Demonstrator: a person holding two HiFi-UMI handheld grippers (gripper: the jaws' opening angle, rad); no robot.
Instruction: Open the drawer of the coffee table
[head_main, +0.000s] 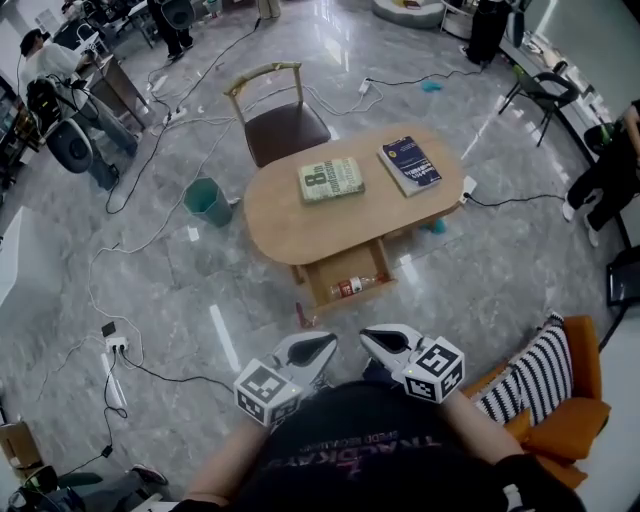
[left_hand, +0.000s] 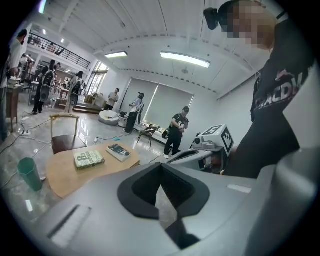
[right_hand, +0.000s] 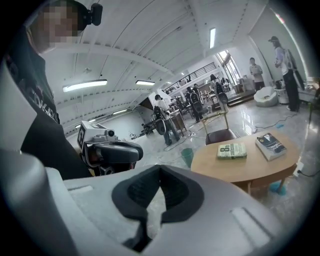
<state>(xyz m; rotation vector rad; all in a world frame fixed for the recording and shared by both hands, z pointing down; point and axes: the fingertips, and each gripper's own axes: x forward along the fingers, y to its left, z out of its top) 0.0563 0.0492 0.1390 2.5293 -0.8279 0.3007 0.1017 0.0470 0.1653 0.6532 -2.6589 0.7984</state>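
Already the drawer (head_main: 325, 278) stands pulled out from under the near edge of the coffee table (head_main: 290, 225), on the side facing the person. Its inside is exposed, with what looks like a small bottle with a red label (head_main: 352, 287) lying in it, though it is too small to be sure. Judged from that, the opening is done and little or nothing remains beyond backing off.

The left gripper (head_main: 312, 350) and right gripper (head_main: 385, 341) are held side by side close to the person's chest, well apart from the table. Each has its jaws pressed together with nothing between them.

On the table's oval wooden top lie two books: a pale green one (head_main: 331, 180) near the middle and a dark blue one (head_main: 410, 165) toward its right end. Beyond the table stands a wooden chair with a brown seat (head_main: 283, 125), and just left of the table is a teal bin (head_main: 207, 201).

The floor (head_main: 200, 300) around the table is glossy grey marble crossed by loose cables. An orange armchair with a striped cushion (head_main: 545, 375) sits well to the table's near right. Other people stand at workstations far beyond it.
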